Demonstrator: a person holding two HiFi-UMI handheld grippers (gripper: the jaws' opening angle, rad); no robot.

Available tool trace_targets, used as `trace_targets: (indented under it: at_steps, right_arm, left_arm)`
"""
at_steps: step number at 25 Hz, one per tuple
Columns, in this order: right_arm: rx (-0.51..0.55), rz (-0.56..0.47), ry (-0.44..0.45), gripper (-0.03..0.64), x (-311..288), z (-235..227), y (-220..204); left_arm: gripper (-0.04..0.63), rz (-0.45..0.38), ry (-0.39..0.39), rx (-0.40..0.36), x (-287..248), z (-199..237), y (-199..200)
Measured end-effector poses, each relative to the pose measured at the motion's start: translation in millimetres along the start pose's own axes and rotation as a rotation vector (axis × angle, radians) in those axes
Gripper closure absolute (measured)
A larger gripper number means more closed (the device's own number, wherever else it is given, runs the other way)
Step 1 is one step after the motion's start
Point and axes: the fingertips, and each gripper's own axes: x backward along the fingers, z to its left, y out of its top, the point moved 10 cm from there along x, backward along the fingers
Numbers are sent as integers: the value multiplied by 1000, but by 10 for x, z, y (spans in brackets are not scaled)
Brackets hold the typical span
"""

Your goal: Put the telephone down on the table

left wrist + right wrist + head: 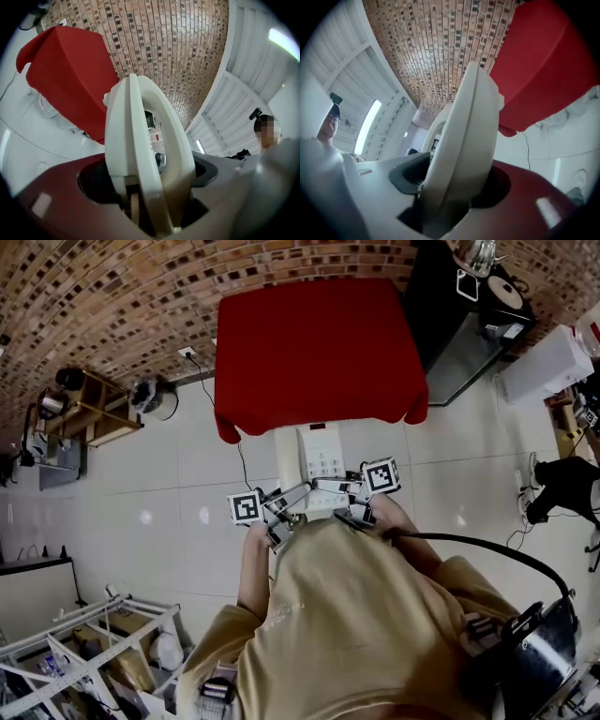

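Note:
In the head view a white telephone (319,460) with a keypad hangs over the floor, just short of the near edge of the table with the red cloth (317,348). My left gripper (281,507) is at its near left corner and my right gripper (361,495) at its near right corner, both shut on it. In the left gripper view the white jaws (133,93) stand pressed together, with the red table (70,70) up to the left. The right gripper view shows the jaws (473,84) together as well, with the red cloth (548,61) to the right. What the pads touch is hidden.
A black cabinet (450,306) stands right of the table, with a white box (544,362) beyond it. A wooden shelf (89,409) is at the left and a metal rack (84,643) at the bottom left. Cables lie on the tiled floor (169,512). A person (267,131) stands off to one side.

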Motion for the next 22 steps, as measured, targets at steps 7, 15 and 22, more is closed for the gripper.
trace_targets:
  at_steps: [7,15,22]
  right_arm:
    - [-298,7,22,368,468,-974,436]
    - [-295,2,21,367,106,-1554,758]
    - [-334,4,-30,368,-47,-2061,1070]
  left_arm:
    - [206,-14,78,53,-726,685,426]
    - [206,-4,97,106,-634,1265,838]
    - [206,0,57,104,-682,1783,1264]
